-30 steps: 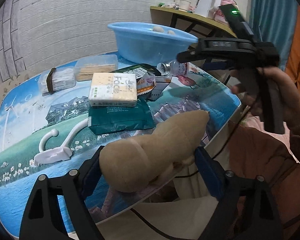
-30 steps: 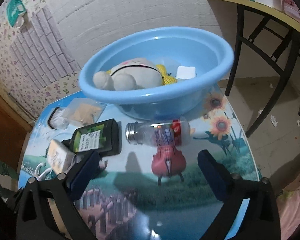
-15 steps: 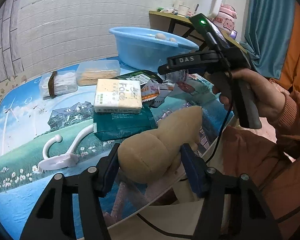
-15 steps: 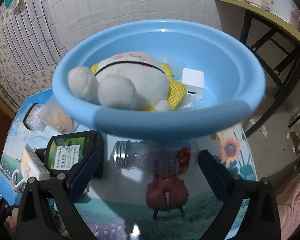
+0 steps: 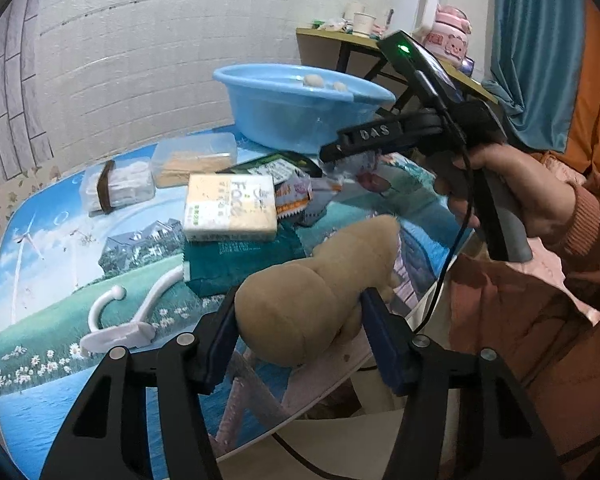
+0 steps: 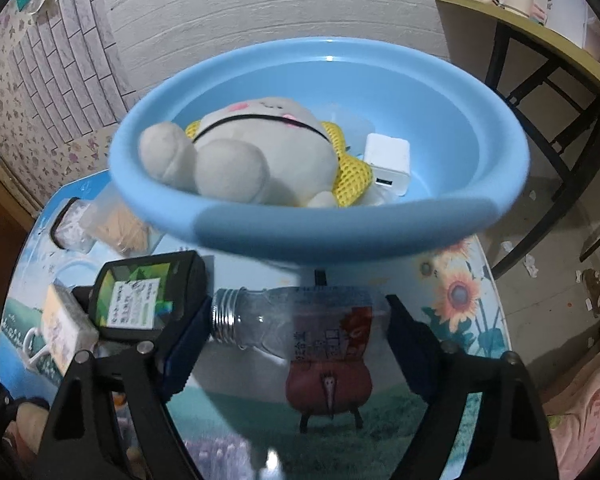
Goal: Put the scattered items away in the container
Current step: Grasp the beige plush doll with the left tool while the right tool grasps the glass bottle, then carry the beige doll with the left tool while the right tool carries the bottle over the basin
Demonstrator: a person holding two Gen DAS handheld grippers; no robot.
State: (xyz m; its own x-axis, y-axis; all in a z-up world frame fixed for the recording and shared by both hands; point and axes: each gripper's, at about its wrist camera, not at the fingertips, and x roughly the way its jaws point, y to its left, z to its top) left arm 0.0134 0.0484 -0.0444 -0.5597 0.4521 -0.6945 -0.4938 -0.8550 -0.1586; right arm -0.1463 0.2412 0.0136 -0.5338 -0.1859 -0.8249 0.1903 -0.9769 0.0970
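Note:
My left gripper (image 5: 300, 334) is shut on a tan plush toy (image 5: 316, 292) and holds it above the table's near edge. A blue basin (image 5: 300, 100) stands at the back of the table; in the right wrist view the basin (image 6: 340, 236) holds a grey plush (image 6: 256, 156), a yellow mesh item and a white charger (image 6: 386, 162). My right gripper (image 6: 296, 328) is open, its pads on either side of a clear capless bottle (image 6: 296, 328) lying on the table just before the basin. It also shows in the left wrist view (image 5: 380, 136), held over the clutter.
On the picture-print table (image 5: 60, 280) lie a tissue pack (image 5: 230, 208), a green pouch (image 5: 240, 264), a white hook (image 5: 128, 320), two clear boxes (image 5: 156, 172), snack wrappers (image 5: 296, 196) and a dark green-labelled box (image 6: 148, 296). A desk (image 6: 560, 48) stands right of the basin.
My left gripper closed on the tan plush and lifted it. My right gripper moved forward and down until the bottle lies between its open jaws.

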